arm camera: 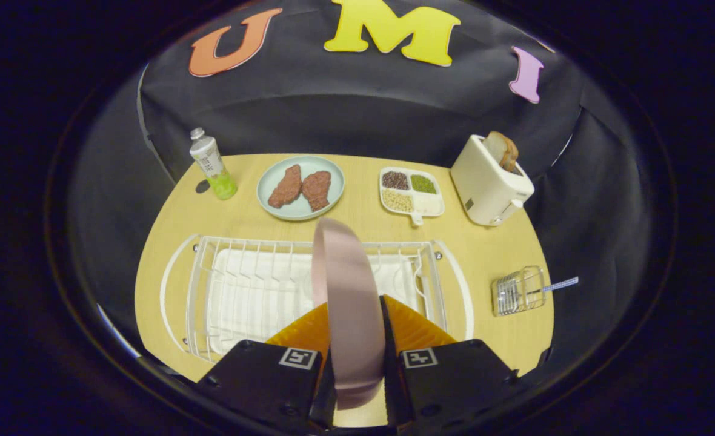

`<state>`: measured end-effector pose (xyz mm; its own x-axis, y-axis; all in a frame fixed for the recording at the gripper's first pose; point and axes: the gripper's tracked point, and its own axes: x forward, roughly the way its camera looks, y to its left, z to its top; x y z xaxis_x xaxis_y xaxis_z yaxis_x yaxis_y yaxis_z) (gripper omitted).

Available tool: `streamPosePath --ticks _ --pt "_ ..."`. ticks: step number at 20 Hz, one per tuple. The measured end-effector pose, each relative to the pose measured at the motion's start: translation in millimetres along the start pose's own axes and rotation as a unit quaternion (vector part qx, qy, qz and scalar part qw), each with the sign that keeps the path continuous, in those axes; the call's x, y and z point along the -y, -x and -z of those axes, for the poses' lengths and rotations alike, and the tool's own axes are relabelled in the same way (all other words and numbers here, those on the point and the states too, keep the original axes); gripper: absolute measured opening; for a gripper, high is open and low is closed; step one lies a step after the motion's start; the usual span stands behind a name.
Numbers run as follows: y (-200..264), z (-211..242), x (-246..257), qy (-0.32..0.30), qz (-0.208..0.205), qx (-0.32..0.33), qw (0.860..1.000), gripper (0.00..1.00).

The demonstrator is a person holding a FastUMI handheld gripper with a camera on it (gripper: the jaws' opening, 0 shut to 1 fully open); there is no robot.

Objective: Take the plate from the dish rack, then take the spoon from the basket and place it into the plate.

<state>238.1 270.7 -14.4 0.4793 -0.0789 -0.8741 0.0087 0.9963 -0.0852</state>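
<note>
A pink plate [345, 284] stands on edge between my two orange fingers [418, 330], and my gripper [355, 321] is shut on it. It is held above the white wire dish rack [236, 290], which lies just ahead of the fingers. To the right of the rack sits a small wire basket [517, 291] with the spoon [560, 284] in it, its blue checked handle sticking out to the right.
Beyond the rack stand a drink bottle [212, 165], a pale blue plate with two pieces of meat [300, 187], a divided dish of grains [411, 192] and a white toaster with bread [491, 180]. The wooden table [485, 254] ends close behind the basket.
</note>
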Motion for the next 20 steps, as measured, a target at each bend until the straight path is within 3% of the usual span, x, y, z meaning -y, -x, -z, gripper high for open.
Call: streamPosePath --ticks 6,12,15,20 --pt "33 38 22 -0.004 -0.08 0.011 0.997 0.33" --pt "58 118 79 -0.022 -0.124 0.048 0.991 0.33" --pt "44 162 106 -0.046 -0.124 0.063 0.989 0.33" --pt "0 219 125 -0.114 -0.182 0.035 0.976 0.33"
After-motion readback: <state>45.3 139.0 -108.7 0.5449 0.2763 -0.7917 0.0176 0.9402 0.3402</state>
